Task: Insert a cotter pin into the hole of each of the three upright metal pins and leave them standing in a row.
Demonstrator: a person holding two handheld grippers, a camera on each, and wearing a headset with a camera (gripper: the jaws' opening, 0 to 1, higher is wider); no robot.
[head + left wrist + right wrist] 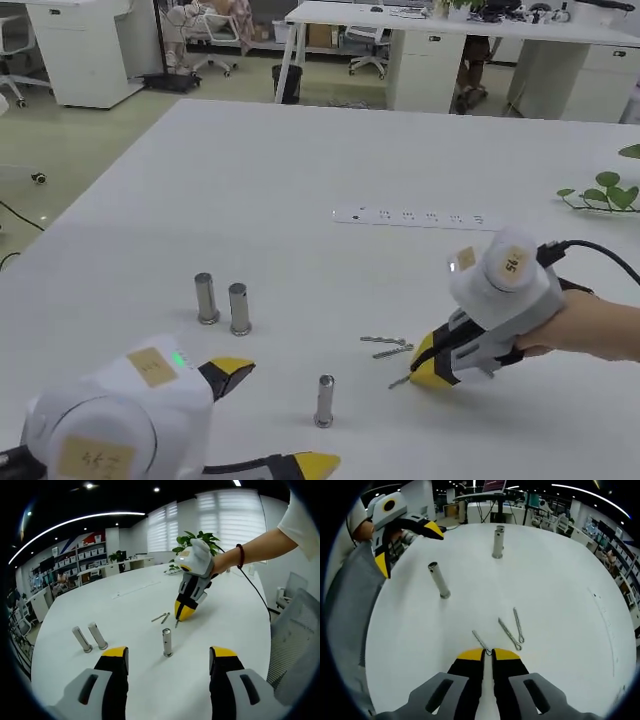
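Head view: the right claw (432,372), held in a hand (590,325) at the right, is tipped down toward the white surface (300,180) with its jaws clenched on one end of a cotter pin (400,381). The rest of that cotter pin sticks out leftward from the yellow tips, low over the surface; whether it touches I cannot tell. The right gripper view agrees: the two tips are pressed together with the pin's near end nipped between them, and its length runs ahead and to the left.

A second cotter pin (383,341) and a third cotter pin (394,351) lie flat on the surface, side by side and nearly parallel, just past the right claw's tips.

Three metal pins stand upright. The left metal pin (206,298) and the middle metal pin (239,308) stand close together but apart, toward the left. The lone metal pin (325,400) stands nearer the person, well apart from those two and between the two claws.

The left claw (275,420) is at the bottom left, its jaws spread wide and grasping nothing. In the left gripper view the lone metal pin stands just ahead of the open jaws, in line with the gap between them, and neither tip touches it. The right claw shows beyond it, nose down by the cotter pins.

Farther back a power strip (415,217) lies on the surface, and plant leaves (600,192) reach in at the right edge.
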